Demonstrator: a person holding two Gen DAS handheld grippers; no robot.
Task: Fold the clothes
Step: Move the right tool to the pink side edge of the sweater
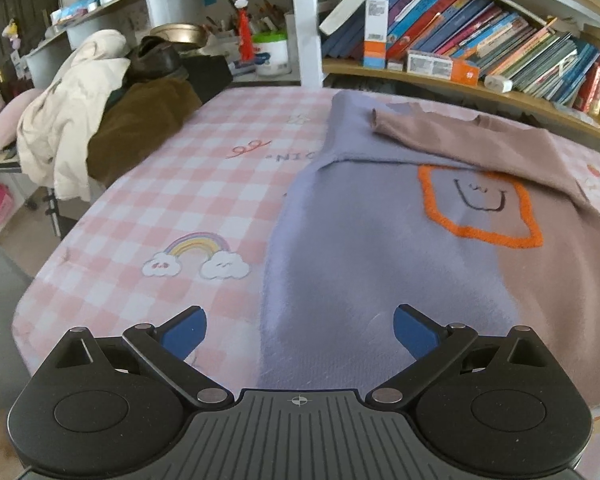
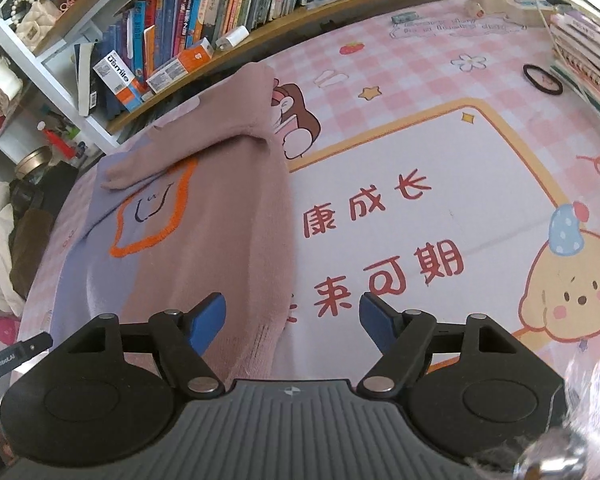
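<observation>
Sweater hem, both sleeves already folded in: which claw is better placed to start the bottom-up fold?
Probably both, but the left claw has the edge: it is open with the sweater hem's lilac half between its fingers. The right claw, also open, straddles only the brown side edge, half over bare tablecloth.

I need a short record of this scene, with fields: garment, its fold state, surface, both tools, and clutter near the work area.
garment: two-tone sweater, lavender and dusty pink, orange outline with smiley face
fold state: both sleeves laid across the chest; body not yet folded
surface: pink checked table cover with cartoon prints
left tool: open, over the lavender hem, holding nothing
right tool: open, over the pink hem edge, holding nothing
clutter: pile of coats at the table's far left; bookshelf behind
</observation>
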